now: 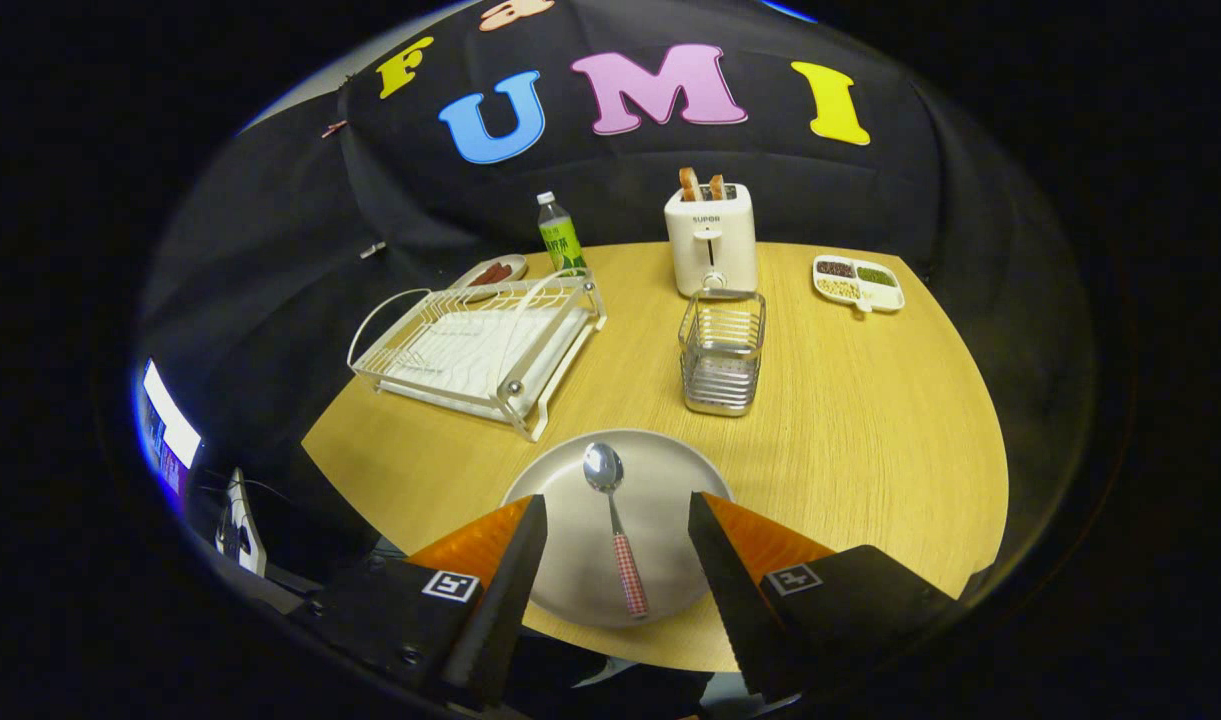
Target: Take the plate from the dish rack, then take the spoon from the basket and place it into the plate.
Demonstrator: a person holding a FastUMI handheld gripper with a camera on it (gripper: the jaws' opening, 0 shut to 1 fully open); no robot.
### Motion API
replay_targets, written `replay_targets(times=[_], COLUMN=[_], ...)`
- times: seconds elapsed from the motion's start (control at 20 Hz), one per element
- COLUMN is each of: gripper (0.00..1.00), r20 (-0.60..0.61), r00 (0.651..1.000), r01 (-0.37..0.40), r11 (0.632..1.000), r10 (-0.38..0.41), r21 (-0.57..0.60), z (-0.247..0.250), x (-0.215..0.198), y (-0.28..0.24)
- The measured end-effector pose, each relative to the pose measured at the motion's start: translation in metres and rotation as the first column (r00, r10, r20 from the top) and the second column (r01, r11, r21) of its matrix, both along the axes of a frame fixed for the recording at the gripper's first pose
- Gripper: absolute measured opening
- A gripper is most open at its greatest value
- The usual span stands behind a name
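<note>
**Spoon lies on the plate, gripper fingers wide apart**

The gripper (618, 525) hangs over the near edge of a round wooden table (870, 440). Its two fingers are spread wide and hold nothing. They do not touch the spoon.

A round, pale plate (660, 480) sits flat on the table, close to the near edge. The plate shows in the gap between the two fingers. The fingers cover a bit of its left and right sides.

The spoon (615, 525) lies on the plate. Its shiny bowl points away from the gripper, toward the middle of the table. Its handle has a red and white check pattern and points back toward the gripper. The end of the handle lies near the plate's close rim.

Beyond the plate, a little to the right, stands a metal wire basket (722, 350). It looks empty. To the left of the basket is a white dish rack (480, 350) with no dishes in its slots.

Behind the basket stands a white toaster (710, 238) with two slices of toast sticking up. A bottle (560, 236) with a green label stands behind the dish rack. Next to the bottle is a small dish (494, 271) with something reddish on it. On the far right side of the table lies a white tray (858, 282) with small sections of food.
</note>
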State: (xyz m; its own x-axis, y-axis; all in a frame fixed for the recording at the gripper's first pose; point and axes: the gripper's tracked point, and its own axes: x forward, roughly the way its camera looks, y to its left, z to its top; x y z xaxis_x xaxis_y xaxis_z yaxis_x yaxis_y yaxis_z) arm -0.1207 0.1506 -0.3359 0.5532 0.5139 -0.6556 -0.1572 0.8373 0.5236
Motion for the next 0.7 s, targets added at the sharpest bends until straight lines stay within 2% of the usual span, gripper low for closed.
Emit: replay_targets(times=[0.25,0.55,0.7], gripper=[0.88,0.97,0.97], r20=[0.146,0.351,0.385], r00=[0.989,0.936,0.922], r01=[0.028,0.034,0.017], r11=[1.0,0.999,1.0], r10=[-0.028,-0.032,-0.023], r21=[0.001,0.002,0.02], z=[0.052,0.132,0.157], x=[0.028,0.064,0.074], y=[-0.024,-0.057,-0.062])
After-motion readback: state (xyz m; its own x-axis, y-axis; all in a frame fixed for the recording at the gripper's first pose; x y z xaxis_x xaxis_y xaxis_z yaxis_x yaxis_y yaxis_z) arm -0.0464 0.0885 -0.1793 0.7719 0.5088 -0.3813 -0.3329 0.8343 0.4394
